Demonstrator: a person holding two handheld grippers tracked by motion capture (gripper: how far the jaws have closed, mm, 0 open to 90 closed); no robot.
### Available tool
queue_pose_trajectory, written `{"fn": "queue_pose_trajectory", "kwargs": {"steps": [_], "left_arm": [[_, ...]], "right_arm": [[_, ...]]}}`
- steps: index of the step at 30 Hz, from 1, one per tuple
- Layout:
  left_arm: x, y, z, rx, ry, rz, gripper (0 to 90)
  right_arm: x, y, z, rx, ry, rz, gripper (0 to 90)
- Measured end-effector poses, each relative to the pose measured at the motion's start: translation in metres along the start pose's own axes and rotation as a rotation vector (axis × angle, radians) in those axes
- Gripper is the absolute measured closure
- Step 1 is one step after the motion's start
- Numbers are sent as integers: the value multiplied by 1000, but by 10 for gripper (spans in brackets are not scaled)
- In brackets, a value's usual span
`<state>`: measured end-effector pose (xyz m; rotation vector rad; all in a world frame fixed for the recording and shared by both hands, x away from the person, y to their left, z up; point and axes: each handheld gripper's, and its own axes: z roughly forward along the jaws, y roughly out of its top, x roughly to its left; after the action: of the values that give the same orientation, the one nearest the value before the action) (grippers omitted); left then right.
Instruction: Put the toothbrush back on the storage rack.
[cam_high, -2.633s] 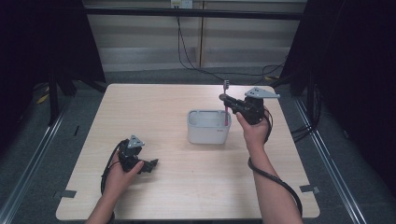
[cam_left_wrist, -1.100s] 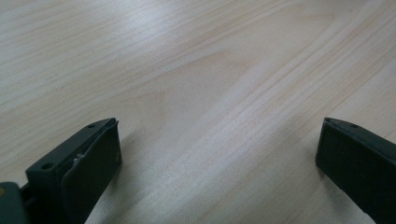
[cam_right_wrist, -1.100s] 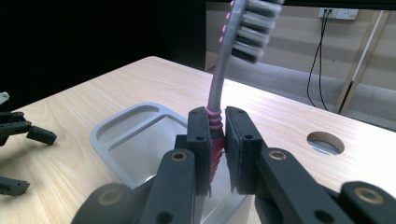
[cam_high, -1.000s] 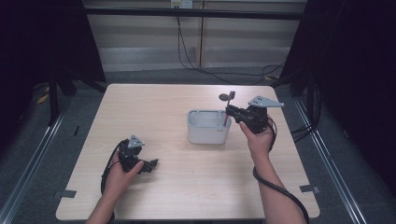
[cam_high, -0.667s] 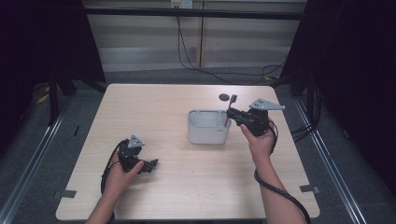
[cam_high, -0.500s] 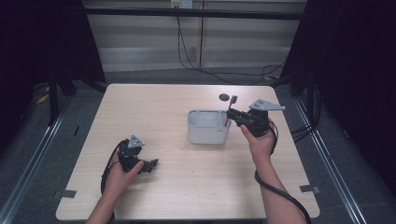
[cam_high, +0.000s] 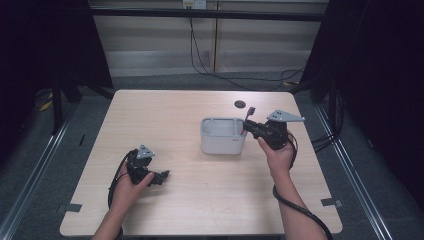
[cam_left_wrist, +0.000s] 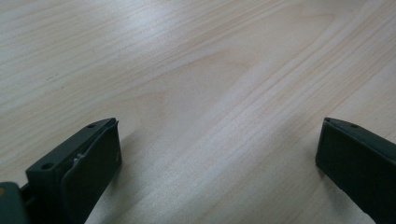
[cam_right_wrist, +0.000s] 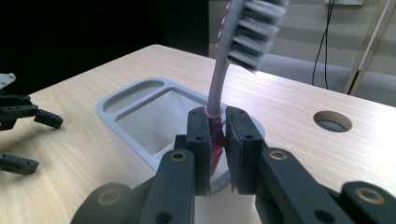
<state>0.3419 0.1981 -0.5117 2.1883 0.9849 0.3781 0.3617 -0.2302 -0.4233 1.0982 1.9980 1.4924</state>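
Note:
A grey toothbrush (cam_right_wrist: 223, 70) with a pink grip stands upright, bristle head up, with my right gripper (cam_right_wrist: 217, 140) shut on its handle. In the high view that right gripper (cam_high: 248, 127) holds the toothbrush (cam_high: 248, 114) at the right rim of a white holder cup (cam_high: 223, 136). The cup (cam_right_wrist: 140, 109) has a large square compartment and a narrow slot at its far side; the brush's lower end hangs over its near rim. My left gripper (cam_high: 161, 176) rests on the table at the front left, and its black fingers (cam_left_wrist: 84, 158) stand open over bare wood.
The light wooden table (cam_high: 200, 200) has a round cable hole (cam_high: 240, 104) behind the cup. Black cables trail from both grippers. Dark floor and metal rails surround the table, with a wall and hanging cables at the back.
My right gripper has swung the toothbrush down and leftward from beside the cup to its right rim. The left gripper has stayed in place.

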Motion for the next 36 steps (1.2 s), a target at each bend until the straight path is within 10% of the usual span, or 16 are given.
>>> {"fn": "queue_pose_trajectory", "kwargs": {"steps": [36], "left_arm": [[0,0,0,-1,1,0,0]], "right_arm": [[0,-13,-1,-1,5,15,800]]}}
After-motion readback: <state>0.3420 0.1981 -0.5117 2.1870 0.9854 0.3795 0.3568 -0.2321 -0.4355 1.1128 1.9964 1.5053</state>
